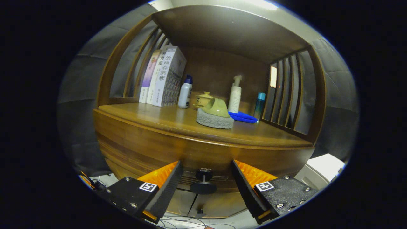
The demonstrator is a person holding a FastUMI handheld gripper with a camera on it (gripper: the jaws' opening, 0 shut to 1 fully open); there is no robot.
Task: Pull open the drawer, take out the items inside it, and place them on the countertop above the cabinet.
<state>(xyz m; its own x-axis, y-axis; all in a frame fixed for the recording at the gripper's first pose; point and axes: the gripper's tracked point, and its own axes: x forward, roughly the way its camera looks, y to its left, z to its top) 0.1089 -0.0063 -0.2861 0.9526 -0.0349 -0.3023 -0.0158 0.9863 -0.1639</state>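
Between the open hand-held gripper (206, 171) fingers sits the drawer knob (203, 182); a scrub brush (215, 114) rests on the countertop (165, 119).

Counter (152, 116) above, drawer knob (203, 182) below, between the spread fingers of the claw (206, 178).

On the counter, books (162, 78) stand at the back left, with a bottle (185, 92) just to their right. A lidded pot (203, 99) sits farther right, and a scrubbing pad with a handle (216, 115) lies in front of it, nearest the counter's front edge. Behind the pad stands a pump bottle (235, 95); a folded cloth (243, 117) lies to the pad's right, and a slim bottle (259, 105) stands at the far right by the slatted side.
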